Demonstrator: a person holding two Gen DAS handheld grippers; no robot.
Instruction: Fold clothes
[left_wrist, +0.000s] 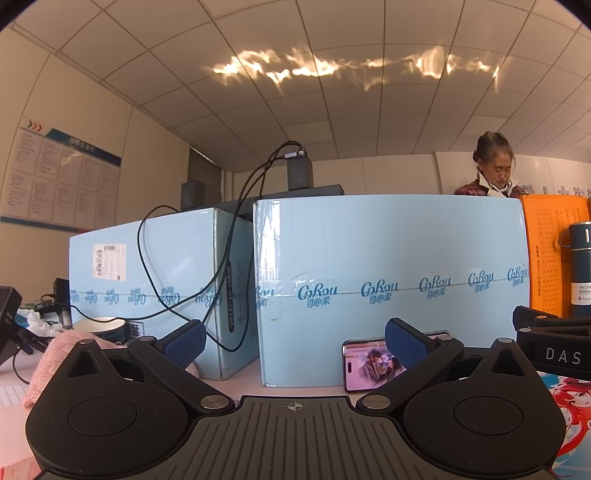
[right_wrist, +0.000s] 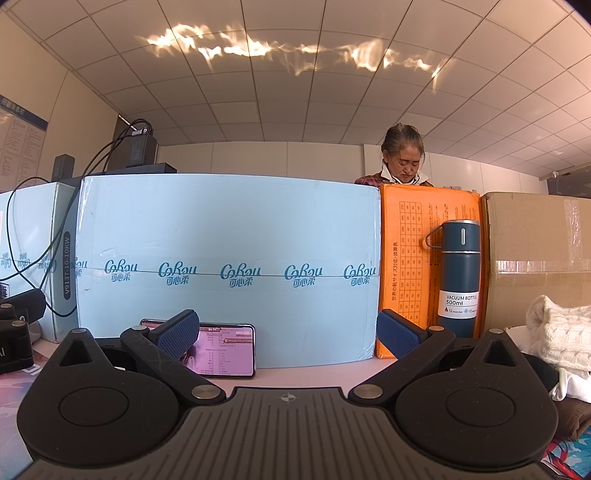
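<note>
My left gripper (left_wrist: 295, 347) is open and empty, level above the table, facing the light blue boxes. A pink knitted garment (left_wrist: 48, 365) lies at its lower left, beside it. My right gripper (right_wrist: 288, 332) is open and empty too, facing the large blue box. A white knitted garment (right_wrist: 557, 332) is piled at the right of the right wrist view, apart from the fingers. The right gripper's body also shows at the right edge of the left wrist view (left_wrist: 554, 343).
Two light blue cardboard boxes (left_wrist: 388, 280) stand close ahead, with a phone (left_wrist: 365, 365) leaning on one. An orange box (right_wrist: 417, 266), a blue vacuum bottle (right_wrist: 460, 277) and a brown carton (right_wrist: 535, 258) stand right. Cables (left_wrist: 221, 258) hang over the boxes. A bowl (left_wrist: 103, 326) sits left. A person (right_wrist: 402, 158) stands behind.
</note>
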